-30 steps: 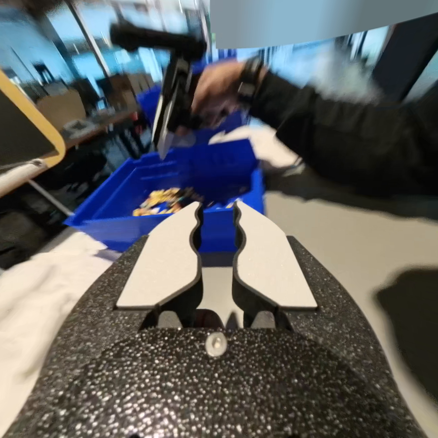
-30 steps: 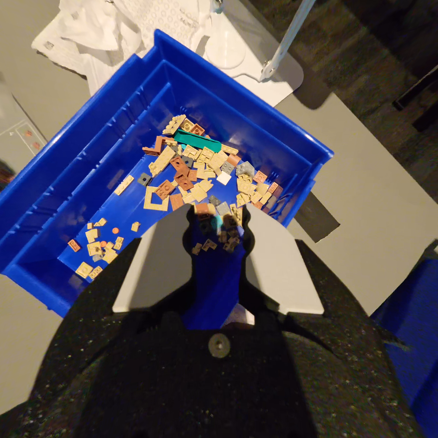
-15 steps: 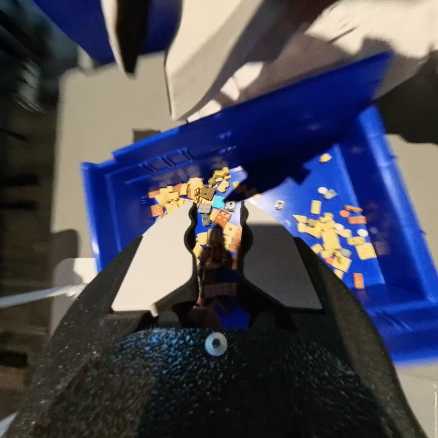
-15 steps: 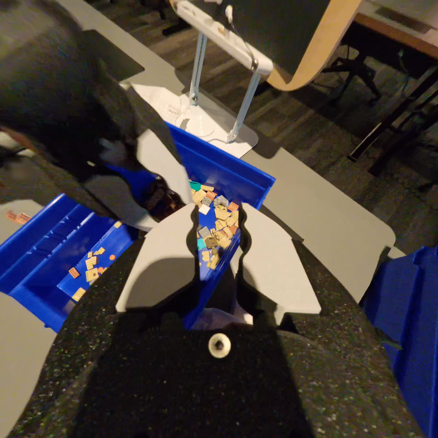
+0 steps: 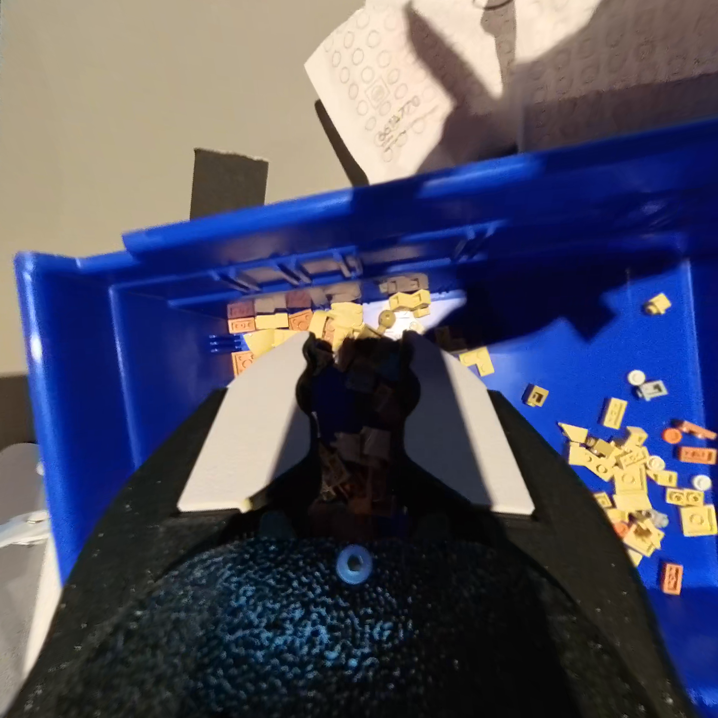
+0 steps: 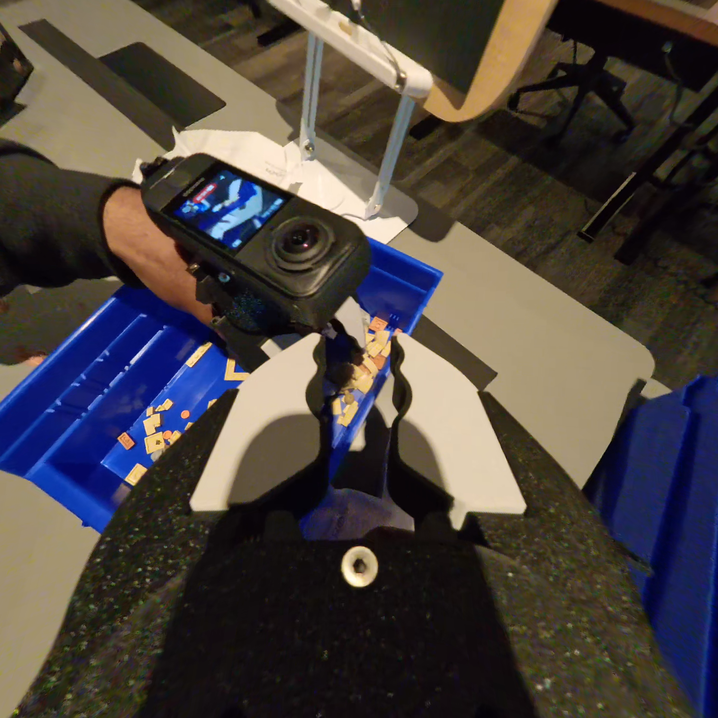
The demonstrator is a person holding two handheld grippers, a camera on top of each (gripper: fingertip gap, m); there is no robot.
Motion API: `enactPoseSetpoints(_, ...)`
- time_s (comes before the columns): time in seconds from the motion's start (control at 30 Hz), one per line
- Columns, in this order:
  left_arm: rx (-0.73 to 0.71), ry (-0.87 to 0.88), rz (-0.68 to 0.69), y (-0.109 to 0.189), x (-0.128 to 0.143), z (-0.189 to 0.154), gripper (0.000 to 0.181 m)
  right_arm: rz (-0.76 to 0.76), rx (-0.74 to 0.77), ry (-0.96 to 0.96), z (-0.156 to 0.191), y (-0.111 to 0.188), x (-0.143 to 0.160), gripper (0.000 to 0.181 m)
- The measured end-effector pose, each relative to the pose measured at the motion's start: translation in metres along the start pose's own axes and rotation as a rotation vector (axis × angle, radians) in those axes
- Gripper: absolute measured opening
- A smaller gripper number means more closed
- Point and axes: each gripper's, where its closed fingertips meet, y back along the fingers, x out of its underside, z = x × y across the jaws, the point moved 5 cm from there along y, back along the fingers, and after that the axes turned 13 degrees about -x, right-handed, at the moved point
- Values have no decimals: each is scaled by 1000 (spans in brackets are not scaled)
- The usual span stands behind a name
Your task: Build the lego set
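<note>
A blue bin (image 5: 272,217) holds several loose tan, orange and brown lego pieces, piled at its far end (image 5: 338,314) and scattered to the right (image 5: 629,478). My left gripper (image 5: 357,338) is open and empty, pointing down into the bin just over the far pile, whose pieces lie in shadow between its fingers. My right gripper (image 6: 357,342) is open and empty, held above the near corner of the same bin (image 6: 77,388). In the right wrist view, the camera on the left gripper (image 6: 303,241) and the hand holding it (image 6: 136,241) are over the bin.
A white paper bag printed with circles (image 5: 380,89) lies beyond the bin. A white stand on a flat base (image 6: 349,186) stands at the grey table's edge. A second blue bin (image 6: 660,466) is at the right. Black tape strips (image 6: 163,81) mark the table. One gripper's finger ends stand about 12 centimetres off the other's.
My left gripper has swung from level above the table down into the bin and its jaws stand a little wider. My right gripper has drawn back from over the bin and tilted up.
</note>
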Motion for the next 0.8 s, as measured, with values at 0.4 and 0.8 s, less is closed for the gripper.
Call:
enactPoseSetpoints(0.4,-19,-28,72,-24,11,-7,37,-96,12,-43,-11,18,-2,31)
enactPoseSetpoints(0.8,-28,-67,150,18,19,0,13,-101,-6,-17,-6,15,-6,31)
